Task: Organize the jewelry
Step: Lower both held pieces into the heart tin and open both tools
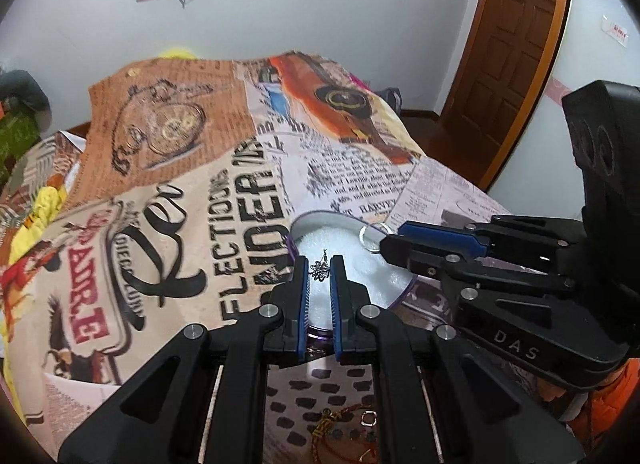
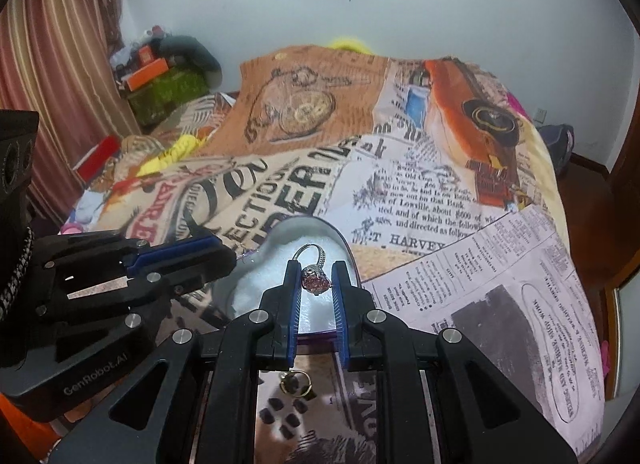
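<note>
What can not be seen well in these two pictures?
- Small pendant, left wrist view: too small to read its shape; no chain can be made out.
- Jewelry box, both views: near rim hidden behind the fingers.
- Loose jewelry, left wrist view: partly covered by the left gripper frame.
- Ring in the right gripper: stone blurred.

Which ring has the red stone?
The silver ring pinched in the right tongs over the foam-lined box. The gold ring lying on the bedspread below shows no red stone.
</note>
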`<state>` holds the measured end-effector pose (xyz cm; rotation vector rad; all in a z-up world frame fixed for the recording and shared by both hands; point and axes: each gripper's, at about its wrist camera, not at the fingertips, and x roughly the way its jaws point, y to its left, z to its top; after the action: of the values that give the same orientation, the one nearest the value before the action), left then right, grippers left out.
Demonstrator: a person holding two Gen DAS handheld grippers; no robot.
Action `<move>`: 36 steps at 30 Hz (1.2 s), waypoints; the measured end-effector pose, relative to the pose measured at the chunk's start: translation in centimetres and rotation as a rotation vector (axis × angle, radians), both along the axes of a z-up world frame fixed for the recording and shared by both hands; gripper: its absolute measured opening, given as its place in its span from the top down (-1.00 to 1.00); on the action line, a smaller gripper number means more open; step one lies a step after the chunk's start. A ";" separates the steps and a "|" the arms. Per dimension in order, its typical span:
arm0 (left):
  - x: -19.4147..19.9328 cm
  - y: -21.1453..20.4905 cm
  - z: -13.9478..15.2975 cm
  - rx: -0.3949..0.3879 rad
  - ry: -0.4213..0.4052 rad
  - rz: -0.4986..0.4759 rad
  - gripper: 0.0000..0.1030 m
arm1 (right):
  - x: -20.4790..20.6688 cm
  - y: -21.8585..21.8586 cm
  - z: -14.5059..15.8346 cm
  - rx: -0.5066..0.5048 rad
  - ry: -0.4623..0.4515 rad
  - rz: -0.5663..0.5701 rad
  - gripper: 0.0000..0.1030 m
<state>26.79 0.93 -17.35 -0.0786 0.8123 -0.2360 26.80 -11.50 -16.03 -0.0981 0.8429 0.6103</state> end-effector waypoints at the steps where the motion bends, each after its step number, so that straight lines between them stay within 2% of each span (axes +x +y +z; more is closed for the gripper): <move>1: 0.2 0.0 -0.2 -0.010 0.014 -0.007 0.83 | 0.1 0.0 -0.3 -0.002 0.006 0.006 0.73; 11: 0.7 -0.2 -1.0 0.000 0.034 -0.015 0.83 | 0.4 0.5 -1.2 -0.015 0.023 0.033 0.73; 24: 0.3 -0.1 -0.3 0.022 0.017 0.004 0.83 | 0.4 0.9 -1.4 -0.051 0.028 0.034 0.72; 29: -0.3 0.4 0.5 0.016 0.005 0.019 0.83 | 0.1 0.6 -0.9 -0.040 0.035 0.031 0.64; 36: -1.9 0.6 2.3 0.021 -0.023 0.029 0.83 | -1.2 0.2 1.3 -0.039 -0.013 0.010 0.49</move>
<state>24.94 1.49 -15.05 -0.0678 0.7903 -0.2012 25.61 -11.34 -14.75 -0.1416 0.8423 0.6018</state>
